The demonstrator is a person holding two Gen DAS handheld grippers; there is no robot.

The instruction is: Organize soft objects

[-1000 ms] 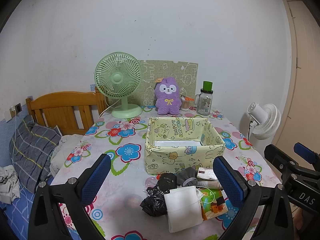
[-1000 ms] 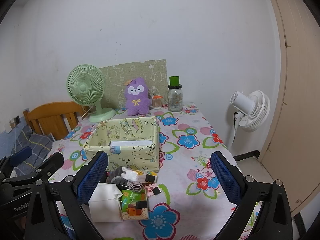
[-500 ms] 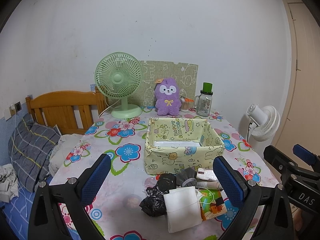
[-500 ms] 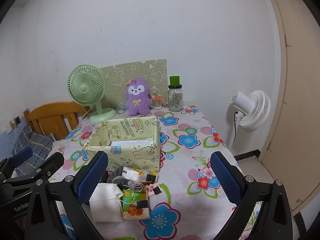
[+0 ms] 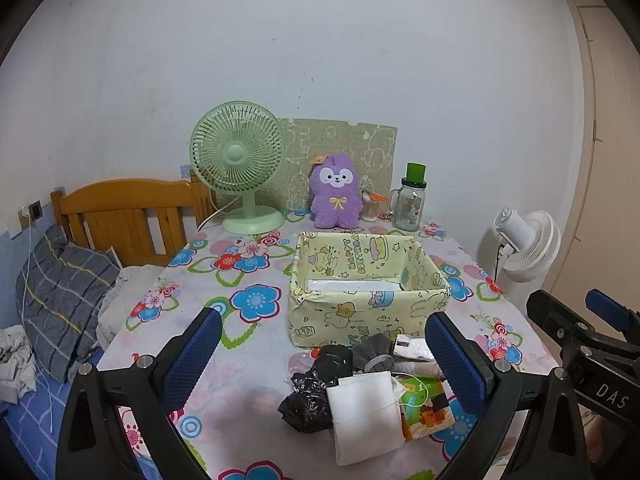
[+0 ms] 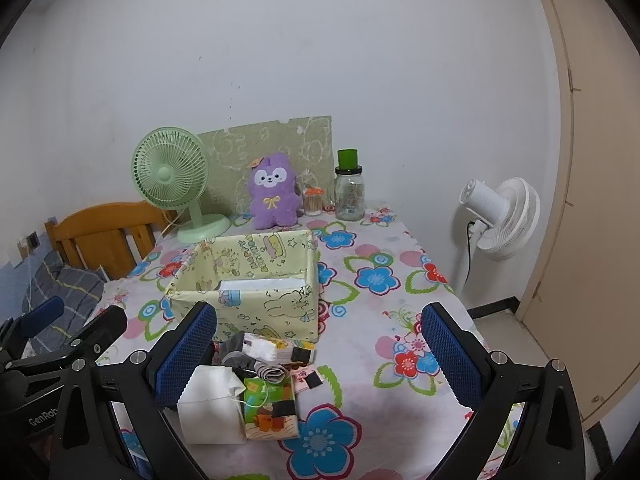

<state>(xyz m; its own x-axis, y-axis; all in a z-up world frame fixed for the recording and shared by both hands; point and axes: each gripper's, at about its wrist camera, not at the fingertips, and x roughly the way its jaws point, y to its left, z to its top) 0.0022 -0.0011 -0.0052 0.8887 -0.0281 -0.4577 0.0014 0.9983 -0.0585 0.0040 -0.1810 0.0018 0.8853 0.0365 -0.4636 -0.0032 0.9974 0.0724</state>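
A pile of soft items lies near the table's front edge: a white cloth pouch (image 5: 366, 414) (image 6: 210, 408), a crumpled black bag (image 5: 310, 394), grey socks (image 5: 372, 354) (image 6: 236, 350), a green and orange packet (image 5: 426, 406) (image 6: 272, 408) and a tissue pack (image 6: 276, 350). Behind the pile stands a yellow cartoon-print box (image 5: 368, 286) (image 6: 248, 280) with something white inside. My left gripper (image 5: 324, 358) is open above the pile, holding nothing. My right gripper (image 6: 320, 356) is open too, to the right of the pile.
At the back of the floral table (image 5: 248, 320) stand a green fan (image 5: 238, 164), a purple plush (image 5: 338, 196), a glass jar with a green lid (image 5: 410, 202) and a small cup. A wooden headboard (image 5: 124, 216) and bedding sit left; a white floor fan (image 6: 500, 216) stands right.
Both views have drifted very slightly; the pile and the box lie as before, and both grippers stay open.
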